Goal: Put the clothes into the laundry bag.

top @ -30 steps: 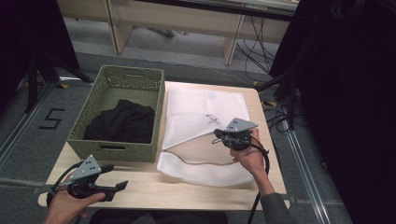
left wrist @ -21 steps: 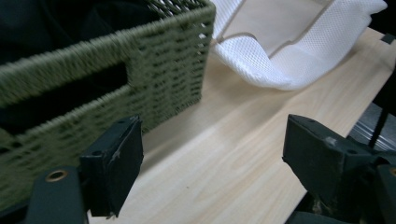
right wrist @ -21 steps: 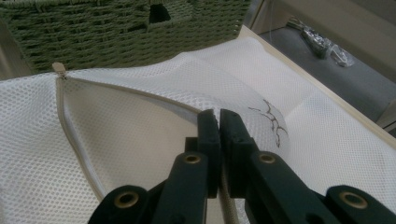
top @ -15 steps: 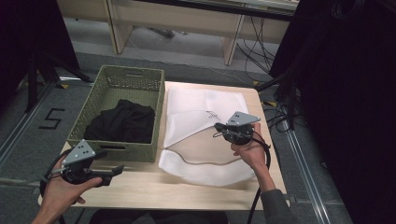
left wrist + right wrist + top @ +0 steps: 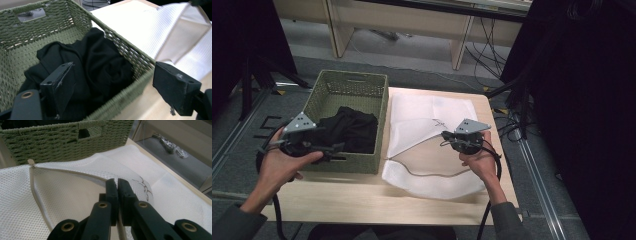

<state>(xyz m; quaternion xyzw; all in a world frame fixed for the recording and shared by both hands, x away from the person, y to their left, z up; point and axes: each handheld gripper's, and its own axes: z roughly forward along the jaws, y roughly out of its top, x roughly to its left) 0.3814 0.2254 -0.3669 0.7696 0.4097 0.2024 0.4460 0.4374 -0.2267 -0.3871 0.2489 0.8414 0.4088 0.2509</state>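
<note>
A green woven basket (image 5: 347, 82) stands on the table's left half with a black garment (image 5: 349, 131) bunched inside. To its right lies a white mesh bag (image 5: 427, 107) with a zip along its mouth. My right gripper (image 5: 444, 136) is shut on the bag's upper edge and holds it lifted, so the mouth gapes; in the right gripper view the jaws (image 5: 117, 187) pinch the mesh bag (image 5: 70, 195) at its zip edge. My left gripper (image 5: 332, 149) hovers open at the basket's near left corner. In the left gripper view the open gripper (image 5: 115, 87) frames the black garment (image 5: 95, 57) and the basket wall (image 5: 130, 57).
The wooden table (image 5: 362, 200) has a bare strip along its front edge. Cables trail from both grippers off the near side. Grey floor and shelving legs lie beyond the table's far edge.
My left hand has risen from the table's front left corner and moved up toward the basket. The right gripper has stayed almost in place, still holding the bag's edge.
</note>
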